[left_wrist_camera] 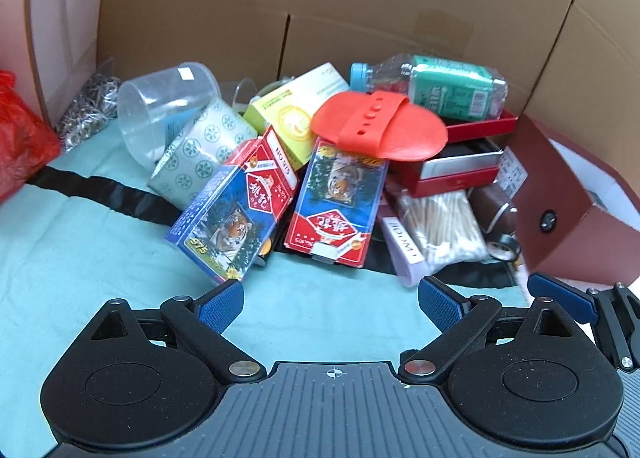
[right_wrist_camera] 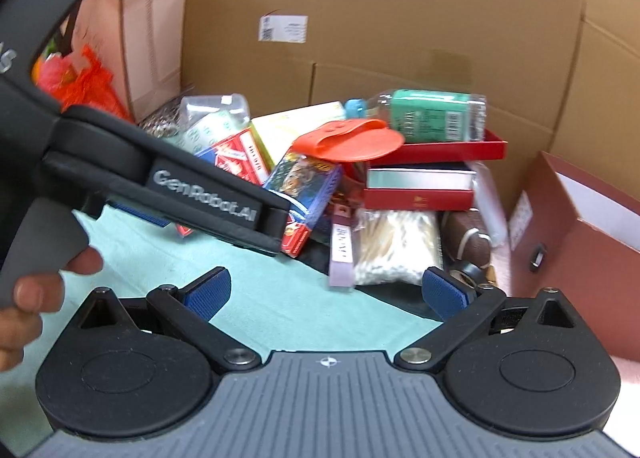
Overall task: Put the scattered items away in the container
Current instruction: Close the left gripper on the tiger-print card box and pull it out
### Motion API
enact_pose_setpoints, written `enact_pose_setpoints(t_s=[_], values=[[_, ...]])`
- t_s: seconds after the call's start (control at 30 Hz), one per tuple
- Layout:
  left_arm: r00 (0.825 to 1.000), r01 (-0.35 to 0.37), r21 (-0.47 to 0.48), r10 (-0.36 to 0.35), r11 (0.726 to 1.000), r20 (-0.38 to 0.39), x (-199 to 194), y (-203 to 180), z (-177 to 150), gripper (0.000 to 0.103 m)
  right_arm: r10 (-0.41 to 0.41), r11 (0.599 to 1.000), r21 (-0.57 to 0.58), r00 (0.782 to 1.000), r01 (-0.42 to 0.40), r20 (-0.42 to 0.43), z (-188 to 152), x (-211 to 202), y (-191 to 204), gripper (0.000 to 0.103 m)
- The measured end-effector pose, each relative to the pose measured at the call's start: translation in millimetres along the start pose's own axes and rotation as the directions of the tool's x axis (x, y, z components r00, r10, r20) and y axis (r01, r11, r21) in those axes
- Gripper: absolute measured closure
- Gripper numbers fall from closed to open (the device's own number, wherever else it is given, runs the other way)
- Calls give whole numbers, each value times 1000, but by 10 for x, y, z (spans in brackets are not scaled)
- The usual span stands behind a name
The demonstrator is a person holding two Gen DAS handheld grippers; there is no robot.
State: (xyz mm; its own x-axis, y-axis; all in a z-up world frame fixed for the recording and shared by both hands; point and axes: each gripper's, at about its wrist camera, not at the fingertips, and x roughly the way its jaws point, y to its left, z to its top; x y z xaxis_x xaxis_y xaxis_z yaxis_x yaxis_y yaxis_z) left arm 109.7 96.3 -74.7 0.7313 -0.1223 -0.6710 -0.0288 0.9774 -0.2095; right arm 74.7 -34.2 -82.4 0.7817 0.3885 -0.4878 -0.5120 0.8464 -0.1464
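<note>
We hold both tongs, left tongs [left_wrist_camera: 331, 300] and right tongs [right_wrist_camera: 328, 290], wide open and empty. Risk: nudging the tilted card box [left_wrist_camera: 234, 214] at centre frame topples the orange mitt [left_wrist_camera: 380, 128] stacked above.

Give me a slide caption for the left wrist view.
Open left gripper faces a pile of playing-card boxes, orange mitt and cotton swabs on teal cloth.

I'm looking along my right gripper [right_wrist_camera: 326, 292], its blue pads spread wide over the teal cloth [right_wrist_camera: 280, 298]. At ten o'clock the left gripper [right_wrist_camera: 224, 202] is crossing before the card boxes [right_wrist_camera: 304, 202]. A cotton swab bag [right_wrist_camera: 394, 246] is lying at one o'clock.
</note>
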Motion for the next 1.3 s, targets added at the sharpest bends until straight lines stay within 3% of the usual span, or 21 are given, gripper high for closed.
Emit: enact_pose_setpoints(t_s=[0.2,0.3,0.57,0.87,1.1,1.2,1.3], values=[[1000,13,87,-12,996,-4,258,-27,124,11,61,998,32,997,-60,-39,14,238,9,13],[999,23,82,-21,996,-31,399,33,181,18,76,997,28,996,-75,-47,28,342,21,18],[997,76,67,-73,995,-41,564,127,253,18,117,993,0,992,-117,-45,114,599,73,31],[995,93,118,-88,989,-53,730,83,349,19,135,990,-27,989,-136,-56,171,756,84,34],[990,127,132,-117,983,-80,814,137,467,29,137,990,-35,989,-139,-61,218,879,71,44],[991,116,147,-105,982,-78,819,120,453,38,147,989,-17,987,-149,-65,227,913,41,45],[991,111,146,-99,983,-88,800,105,445,39,154,988,-15,986,-156,-69,212,888,27,47]])
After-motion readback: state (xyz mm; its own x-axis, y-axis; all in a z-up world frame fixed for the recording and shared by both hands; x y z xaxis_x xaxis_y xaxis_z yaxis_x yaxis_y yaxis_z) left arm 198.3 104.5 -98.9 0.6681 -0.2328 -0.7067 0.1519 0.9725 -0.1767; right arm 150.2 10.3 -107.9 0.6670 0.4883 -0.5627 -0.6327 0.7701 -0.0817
